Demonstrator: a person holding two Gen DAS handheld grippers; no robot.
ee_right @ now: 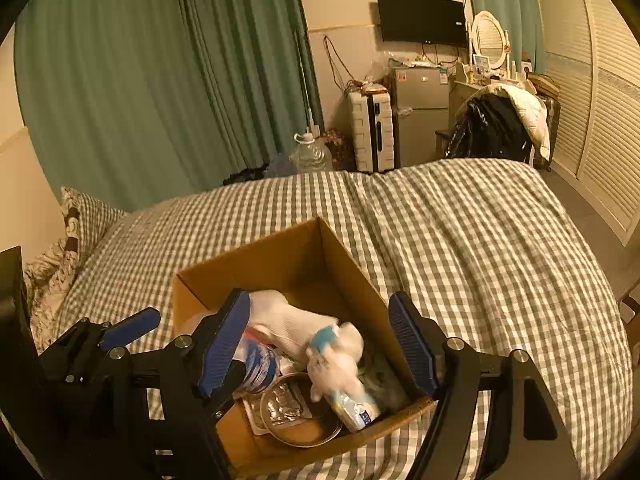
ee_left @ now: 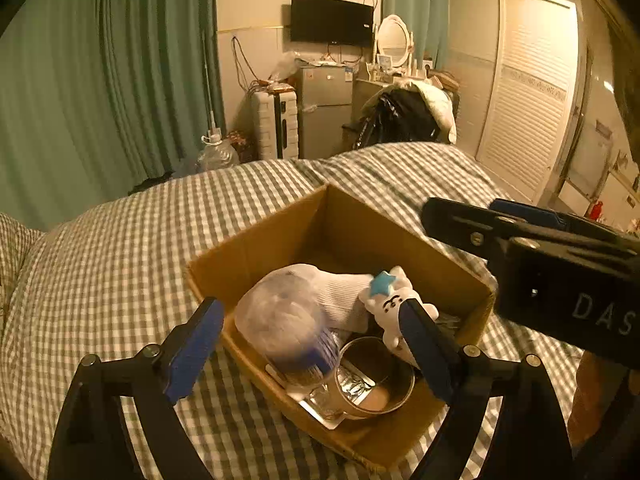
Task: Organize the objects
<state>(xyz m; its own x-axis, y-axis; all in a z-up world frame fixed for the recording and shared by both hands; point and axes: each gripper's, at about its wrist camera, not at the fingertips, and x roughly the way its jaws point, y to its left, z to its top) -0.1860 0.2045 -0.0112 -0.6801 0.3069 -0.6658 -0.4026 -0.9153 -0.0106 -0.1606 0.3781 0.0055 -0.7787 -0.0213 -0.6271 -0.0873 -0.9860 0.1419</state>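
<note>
Both tongs spread wide, nothing held: left gripper [ee_left: 312,344] hangs over the near corner of the cardboard box [ee_left: 256,240], right gripper [ee_right: 320,340] straddles the box from its own side. The box sits on a checked duvet [ee_left: 120,248], everything to be sorted already inside, bed around it bare. Nearest the rim: a metal bowl [ee_left: 384,376] with a foil blister pack [ee_left: 354,382] lying in or under it. The bowl is stiff and slick, so best pinched on the rim; the foil is thin and flat, hard to get under. Beside it, a clear plastic-wrapped bundle [ee_left: 284,320], probably light, crinkly, slippery. Behind, a white sock [ee_left: 340,292], soft, grab anywhere. The plush toy [ee_left: 390,300] with a blue star is soft and light, take it by the body; in the right view it is motion-blurred, with a small bottle [ee_right: 356,406] under it. Box bottom at the right corner is dark, contents unreadable. The bundle's contents are unclear. Far: fridge [ee_left: 324,108], suitcase [ee_left: 276,124], TV [ee_left: 332,20].
</note>
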